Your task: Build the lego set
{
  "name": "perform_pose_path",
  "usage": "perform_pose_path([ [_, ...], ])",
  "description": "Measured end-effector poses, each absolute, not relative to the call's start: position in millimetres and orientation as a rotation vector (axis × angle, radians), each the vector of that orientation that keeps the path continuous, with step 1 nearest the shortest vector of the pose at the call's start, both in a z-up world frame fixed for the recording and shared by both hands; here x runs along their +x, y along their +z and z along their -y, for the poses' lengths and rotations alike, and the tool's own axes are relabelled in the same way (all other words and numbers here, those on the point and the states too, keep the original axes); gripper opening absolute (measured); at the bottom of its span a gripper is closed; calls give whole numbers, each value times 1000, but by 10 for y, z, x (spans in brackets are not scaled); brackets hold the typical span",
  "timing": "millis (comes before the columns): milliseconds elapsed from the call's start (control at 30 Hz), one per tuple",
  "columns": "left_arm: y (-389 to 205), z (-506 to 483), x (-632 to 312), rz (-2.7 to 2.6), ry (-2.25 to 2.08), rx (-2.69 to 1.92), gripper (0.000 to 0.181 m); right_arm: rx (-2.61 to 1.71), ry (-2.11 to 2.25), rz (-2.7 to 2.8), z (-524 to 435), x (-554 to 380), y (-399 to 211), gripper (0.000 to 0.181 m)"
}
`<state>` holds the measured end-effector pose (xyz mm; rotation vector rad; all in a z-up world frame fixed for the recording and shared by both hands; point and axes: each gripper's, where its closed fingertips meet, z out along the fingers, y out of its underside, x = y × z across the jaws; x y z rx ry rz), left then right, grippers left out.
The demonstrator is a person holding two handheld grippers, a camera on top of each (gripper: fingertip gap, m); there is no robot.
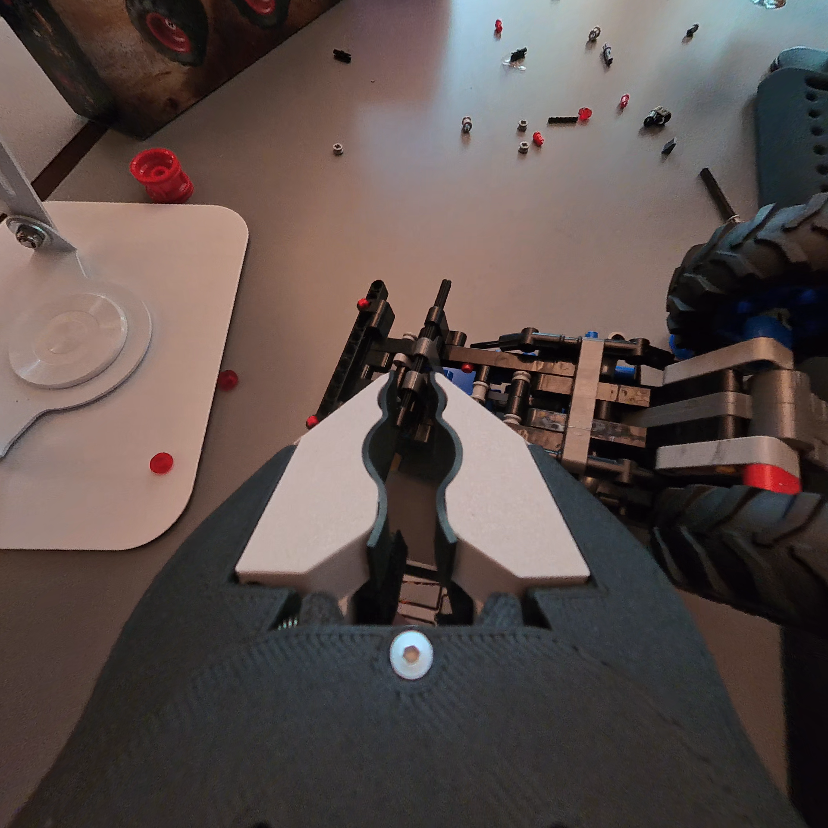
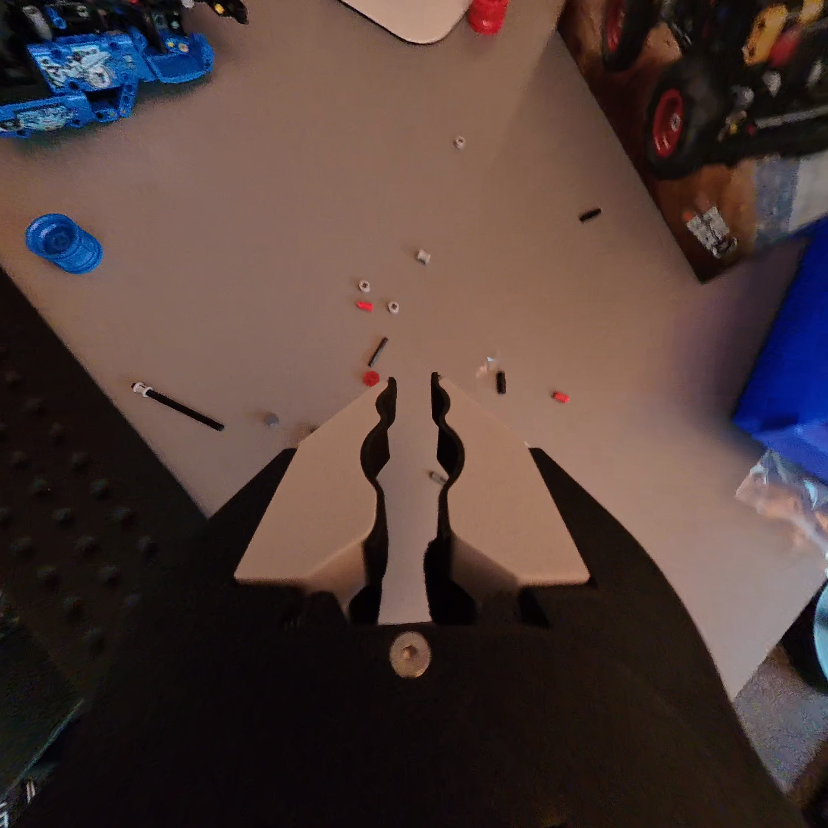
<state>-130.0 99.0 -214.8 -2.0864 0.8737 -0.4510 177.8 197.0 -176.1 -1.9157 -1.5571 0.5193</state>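
Observation:
In the left wrist view, the partly built Lego vehicle (image 1: 560, 394) lies on the grey table, a black and grey frame with blue parts. Two big black tyres (image 1: 752, 278) are at its right end. My left gripper (image 1: 413, 381) is shut on a black axle assembly (image 1: 423, 358) that sticks up at the frame's left end. In the right wrist view, my right gripper (image 2: 413, 381) is open and empty, low over loose small parts. A small red piece (image 2: 371, 378) lies just left of its tips, and a short black axle (image 2: 378, 351) just beyond. The blue body of the vehicle (image 2: 89, 76) shows at top left.
A red wheel hub (image 1: 161, 174) and a white stand base (image 1: 112, 358) lie left of the vehicle. The printed set box (image 2: 717, 112) is at the right, with a blue bin (image 2: 788, 358) and a plastic bag (image 2: 788, 506) below it. A blue wheel hub (image 2: 62, 244) and a long black axle (image 2: 179, 405) lie left. The gap from one gripper's tips to the other's is roughly 35 centimetres. The blue wheel hub (image 2: 62, 244) is about 20 centimetres from my left fingertips and 25 centimetres from my right.

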Motion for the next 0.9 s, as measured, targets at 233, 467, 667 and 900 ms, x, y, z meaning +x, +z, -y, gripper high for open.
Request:
perform_pose_path([
  [233,-2148,-970,-1220,-893,-471,-2055,12,-1981,408,1415,-2146,2132,-1745,14],
  [467,-2157,-979,-1168,-897,-479,-2046,13,-1837,533,1592,-2211,1506,-1962,15],
  [667,-2156,-960,-1098,-914,-498,-2031,13,-1731,576,1860,-2295,922,-2490,15],
  [900,-2157,-956,-1049,-922,-528,-2021,13,-1655,728,1976,-2344,701,-2635,12],
])
